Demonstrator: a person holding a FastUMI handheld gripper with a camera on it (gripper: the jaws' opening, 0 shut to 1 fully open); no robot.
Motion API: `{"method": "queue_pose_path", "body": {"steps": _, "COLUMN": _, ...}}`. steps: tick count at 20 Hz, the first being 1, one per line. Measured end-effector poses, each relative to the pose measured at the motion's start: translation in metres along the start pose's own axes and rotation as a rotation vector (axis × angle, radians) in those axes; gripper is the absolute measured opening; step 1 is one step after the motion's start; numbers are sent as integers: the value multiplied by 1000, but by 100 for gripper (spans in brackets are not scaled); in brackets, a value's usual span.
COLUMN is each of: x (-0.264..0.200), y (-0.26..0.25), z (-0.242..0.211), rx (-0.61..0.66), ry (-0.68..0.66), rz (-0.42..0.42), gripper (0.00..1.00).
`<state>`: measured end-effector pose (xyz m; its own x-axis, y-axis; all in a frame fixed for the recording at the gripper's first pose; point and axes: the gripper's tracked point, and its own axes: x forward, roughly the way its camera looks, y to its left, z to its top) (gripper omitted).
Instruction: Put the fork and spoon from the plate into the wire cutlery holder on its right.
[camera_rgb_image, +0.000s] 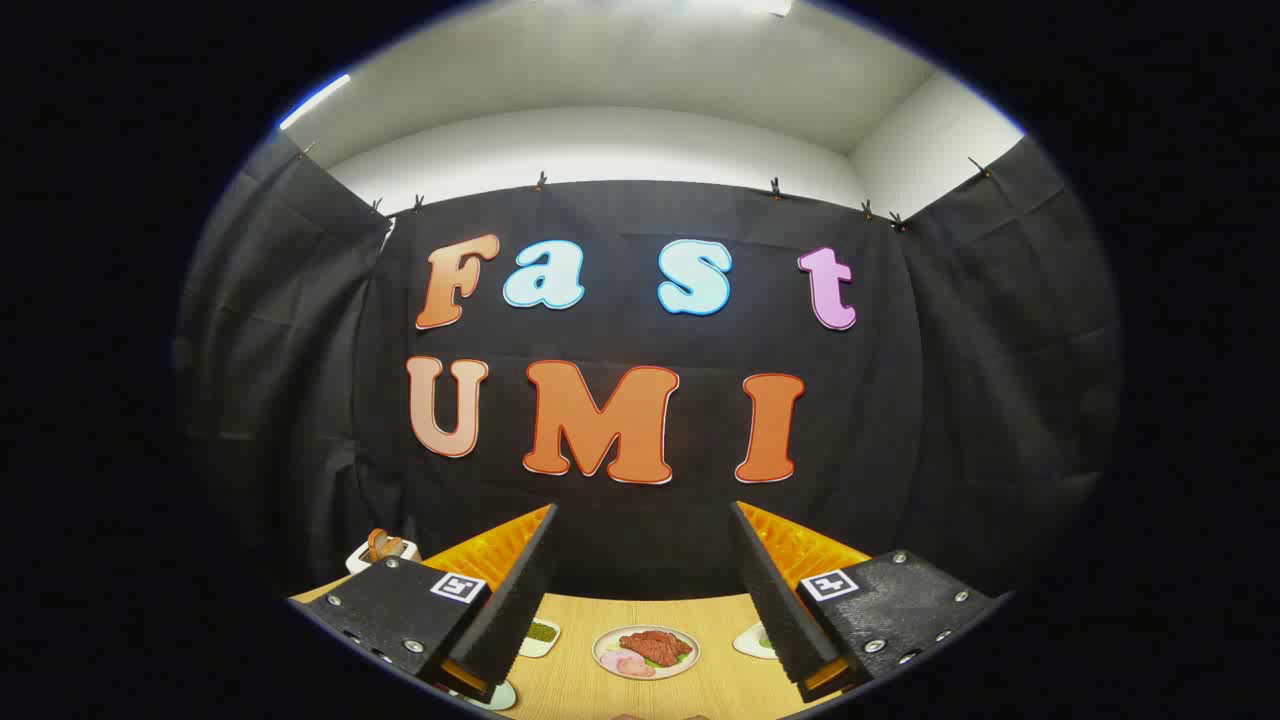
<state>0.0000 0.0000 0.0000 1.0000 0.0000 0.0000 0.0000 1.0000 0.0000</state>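
I hold the tongs (645, 600) apart and empty, raised to survey; a meat plate (645, 652) lies at 6 o'clock on the counter (720, 620).

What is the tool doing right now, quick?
Tool: open and holding nothing, its fingers spread wide above the wooden table, with a plate of food beyond them.

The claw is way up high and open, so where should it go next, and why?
Probably tip it down toward the light wooden table. The open gripper holds nothing and faces the black cloth wall, with only the round plate of meat on the table between its black foam fingers. I can't spot the fork, spoon or holder yet.
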Motion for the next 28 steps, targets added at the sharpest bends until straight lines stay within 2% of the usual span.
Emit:
{"method": "queue_pose_path", "body": {"steps": 13, "x": 1, "y": -31, "z": -8, "rx": 20, "ry": 24, "rz": -87, "gripper": 99}}
{"method": "queue_pose_path", "body": {"steps": 18, "x": -2, "y": -24, "z": -9, "rx": 17, "ry": 12, "rz": -107, "gripper": 98}}
{"method": "queue_pose_path", "body": {"steps": 21, "x": -4, "y": 5, "z": -19, "rx": 11, "ry": 27, "rz": -71, "gripper": 98}}
{"method": "queue_pose_path", "body": {"steps": 28, "x": -8, "y": 89, "z": -56, "rx": 30, "ry": 153, "rz": 48, "gripper": 99}}
